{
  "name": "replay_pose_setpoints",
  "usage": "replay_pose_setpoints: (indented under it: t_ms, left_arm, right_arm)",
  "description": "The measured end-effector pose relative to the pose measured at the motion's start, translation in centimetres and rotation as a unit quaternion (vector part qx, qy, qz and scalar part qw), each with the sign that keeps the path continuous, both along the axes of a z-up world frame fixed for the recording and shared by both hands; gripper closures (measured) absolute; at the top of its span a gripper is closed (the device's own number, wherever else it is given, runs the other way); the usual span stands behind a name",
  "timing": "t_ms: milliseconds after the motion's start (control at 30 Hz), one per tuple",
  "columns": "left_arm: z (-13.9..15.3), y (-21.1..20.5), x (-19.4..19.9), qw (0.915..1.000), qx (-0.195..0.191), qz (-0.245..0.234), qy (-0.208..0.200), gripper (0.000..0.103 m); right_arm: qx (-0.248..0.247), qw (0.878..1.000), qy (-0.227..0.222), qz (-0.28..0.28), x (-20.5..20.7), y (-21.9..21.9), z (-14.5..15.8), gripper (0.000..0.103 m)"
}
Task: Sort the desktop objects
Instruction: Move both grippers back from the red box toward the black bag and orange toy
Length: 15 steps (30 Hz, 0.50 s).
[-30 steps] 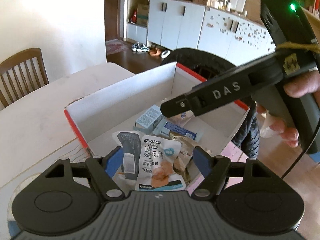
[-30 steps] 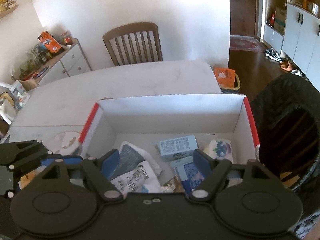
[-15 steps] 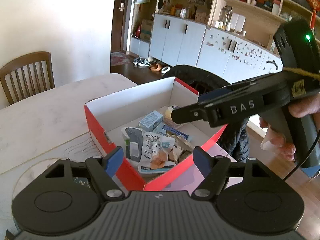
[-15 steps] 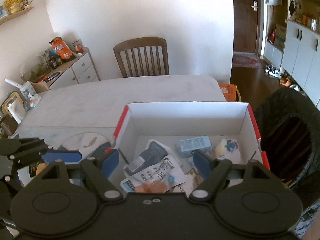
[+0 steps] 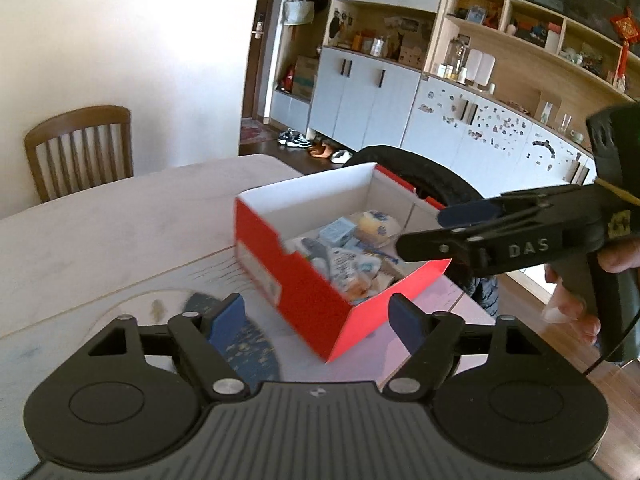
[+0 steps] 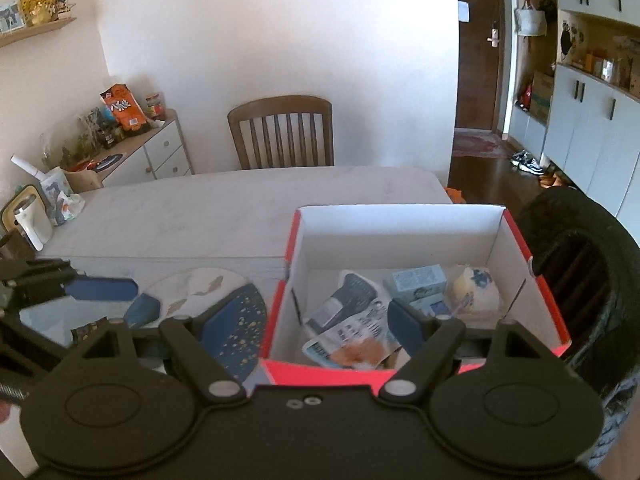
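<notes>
Both grippers are up off the table with nothing in them. The left gripper [image 5: 316,318] has its blue pads spread and its jaws are opening a bit more, empty air between them, with the near corner of the red box [image 5: 304,292] just past the tips. The right gripper [image 6: 304,326] is also spread wide and released, hanging over the near rim of that same box. From the left side you can see the right one poking in from the right, held in a hand [image 5: 580,292], its tips over the box's right edge.

Around them: a pale table [image 6: 224,204], a blue speckled fan-shaped mat [image 6: 240,332] just left of the box, and a round plate with fish on it [image 6: 192,288] partly under that mat. A wooden chair [image 6: 282,132] sits at the far side, and a black-draped chair [image 6: 588,280] crowds the box's right wall.

The box is white inside and holds the sorted stuff: a snack pouch [image 6: 352,334] lying near the front, a small light blue carton [image 6: 416,282] farther back, and a round yellowish wrapped thing [image 6: 474,286] in the far right corner.
</notes>
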State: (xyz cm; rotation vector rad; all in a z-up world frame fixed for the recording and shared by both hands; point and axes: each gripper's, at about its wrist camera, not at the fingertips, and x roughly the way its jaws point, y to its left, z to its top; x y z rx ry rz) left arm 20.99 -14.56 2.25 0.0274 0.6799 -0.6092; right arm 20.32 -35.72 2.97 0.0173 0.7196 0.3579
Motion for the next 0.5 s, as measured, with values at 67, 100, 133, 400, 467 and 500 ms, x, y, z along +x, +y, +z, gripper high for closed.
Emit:
replay_pose_setpoints:
  t_ms: [67, 100, 133, 400, 467, 500]
  left_arm:
    - [-0.1, 1.7, -0.5, 1.0000, -0.001, 0.005, 0.001, 0.022]
    - [-0.1, 2.6, -0.7, 1.0000, -0.001, 0.007, 0.000, 0.022]
    - [-0.2, 3.3, -0.9, 1.0000, 0.000, 0.009, -0.001, 0.022]
    - [-0.7, 9.0, -1.6, 0.9997, -0.005, 0.025, -0.005, 0.010]
    - [-0.9, 10.1, -1.8, 0.9996, -0.005, 0.026, -0.009, 0.001]
    - [-1.0, 10.6, -1.9, 0.9996, -0.003, 0.025, -0.012, 0.001]
  right_arm:
    - [0.000, 1.000, -0.002, 0.004, -0.8, 1.0, -0.1, 0.021]
    - [-0.003, 1.000, -0.004, 0.007, -1.2, 1.7, -0.1, 0.020]
    - [-0.006, 1.000, -0.008, 0.008, -1.6, 2.2, 0.0, 0.020]
    - [-0.006, 1.000, -0.019, 0.017, -4.0, 7.1, -0.3, 0.015]
    - [-0.007, 1.000, -0.018, 0.016, -4.4, 8.2, -0.6, 0.014]
    - [-0.008, 1.000, -0.019, 0.017, -4.6, 8.7, -0.7, 0.012]
